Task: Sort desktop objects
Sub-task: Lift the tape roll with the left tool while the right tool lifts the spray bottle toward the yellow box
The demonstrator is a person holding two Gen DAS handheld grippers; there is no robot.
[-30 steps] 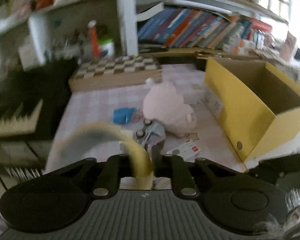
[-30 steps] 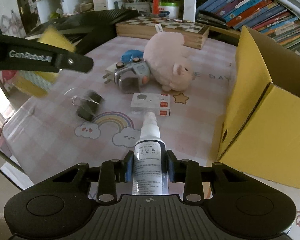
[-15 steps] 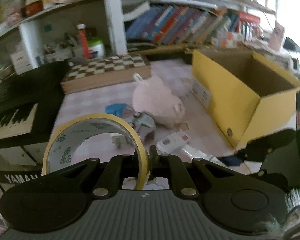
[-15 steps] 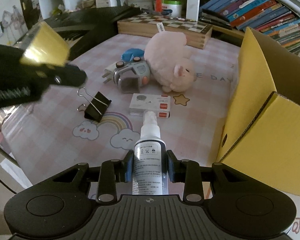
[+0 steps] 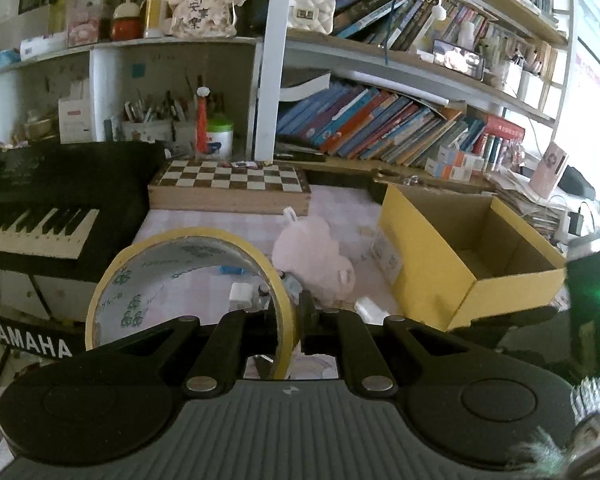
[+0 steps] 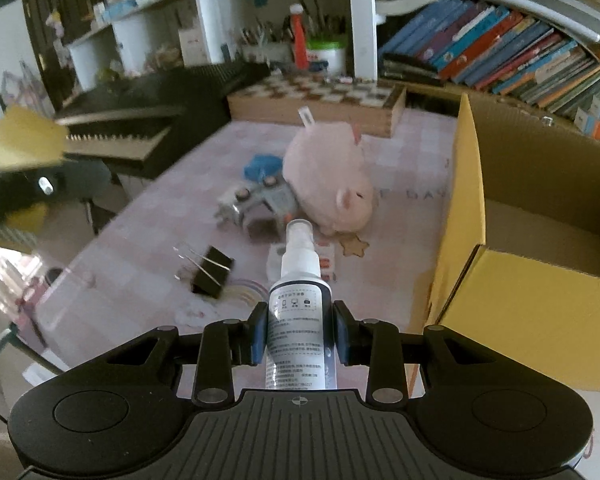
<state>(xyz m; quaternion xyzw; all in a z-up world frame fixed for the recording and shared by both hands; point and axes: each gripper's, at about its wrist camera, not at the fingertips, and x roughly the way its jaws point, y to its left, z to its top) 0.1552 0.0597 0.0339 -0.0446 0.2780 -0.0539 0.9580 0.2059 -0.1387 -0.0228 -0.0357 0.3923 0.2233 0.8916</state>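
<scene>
The left gripper (image 5: pixel 291 316) is clamped on the wall of a yellow roll of adhesive tape (image 5: pixel 188 288), which stands on edge. Beyond lie a pink plush pig (image 5: pixel 314 266) on the pink checked tabletop (image 5: pixel 204 220), an open yellow cardboard box (image 5: pixel 466 248) to the right, a wooden chessboard case (image 5: pixel 228 188) farther back, and a black keyboard piano (image 5: pixel 36 216) on the left.

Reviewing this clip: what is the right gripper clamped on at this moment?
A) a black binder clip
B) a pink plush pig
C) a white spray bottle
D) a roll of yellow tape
C: the right gripper has its pads pressed on both sides of the spray bottle.
</scene>
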